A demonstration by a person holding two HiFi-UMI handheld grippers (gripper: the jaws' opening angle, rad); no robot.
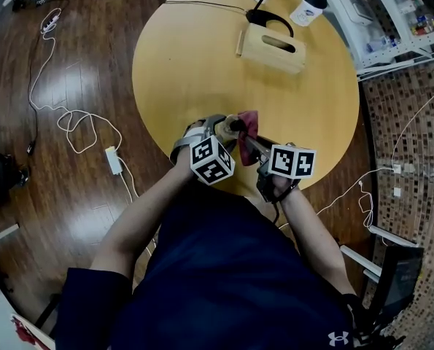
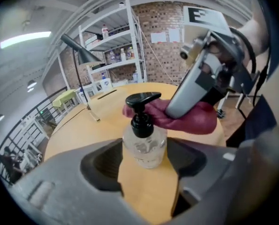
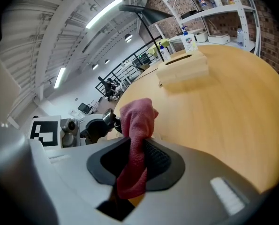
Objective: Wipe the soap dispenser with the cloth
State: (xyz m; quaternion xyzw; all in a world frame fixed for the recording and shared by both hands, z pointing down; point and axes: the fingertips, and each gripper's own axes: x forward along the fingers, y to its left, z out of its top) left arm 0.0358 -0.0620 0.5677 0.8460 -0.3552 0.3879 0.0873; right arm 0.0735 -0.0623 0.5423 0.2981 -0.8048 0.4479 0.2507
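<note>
The left gripper [image 2: 145, 161] holds the dispenser [image 2: 144, 142] with its fingers closed on the sides, upright on the worktop [image 1: 202, 57] near the person's edge. The right gripper [image 3: 137, 165] has its fingers pinched tight on the cloth [image 3: 137, 125], just behind the pump [image 2: 141, 104]. A hard wiping stroke may twist the smooth dispenser out of that shallow grip and tip it, or depress the pump and discharge soap.

Soap dispenser [image 2: 144, 142] at the near edge of the table [image 1: 202, 57], between the jaws of the left gripper [image 2: 144, 157]; cloth [image 3: 137, 139], in the right gripper [image 3: 139, 161], just behind it; wooden box [image 1: 273, 47] toward the far edge.
</note>
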